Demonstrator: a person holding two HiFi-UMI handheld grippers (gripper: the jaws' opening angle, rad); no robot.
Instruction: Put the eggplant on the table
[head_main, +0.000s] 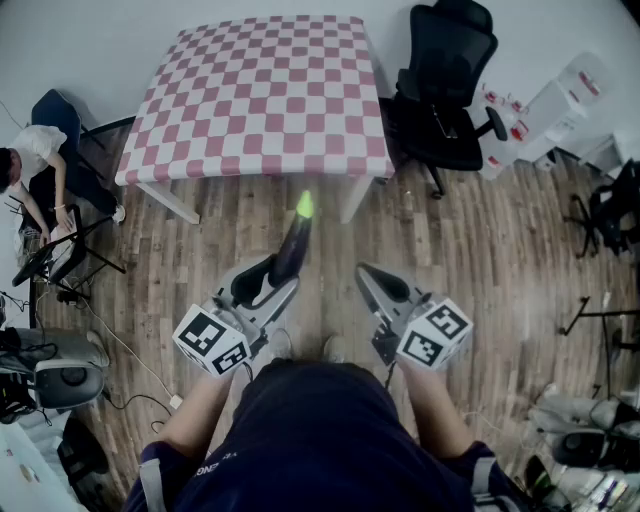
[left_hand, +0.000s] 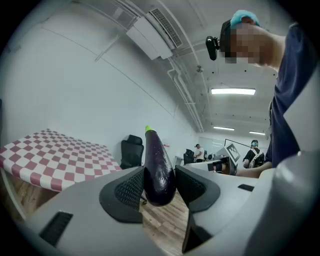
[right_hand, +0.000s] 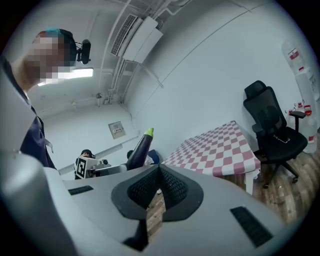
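Observation:
A dark purple eggplant (head_main: 293, 245) with a green tip points toward the table with the pink-and-white checked cloth (head_main: 262, 90). My left gripper (head_main: 275, 282) is shut on its thick end; in the left gripper view the eggplant (left_hand: 157, 167) stands upright between the two black pads, the table (left_hand: 50, 160) low at the left. My right gripper (head_main: 368, 283) hangs beside it over the wooden floor, jaws shut with nothing in them. In the right gripper view the pads (right_hand: 172, 187) meet; the eggplant (right_hand: 140, 149) and the table (right_hand: 220, 150) lie beyond.
A black office chair (head_main: 445, 85) stands right of the table. A seated person (head_main: 30, 165) and a stand are at the left. Stands, cables and gear lie along the floor's left and right edges. Other people show far off in the left gripper view.

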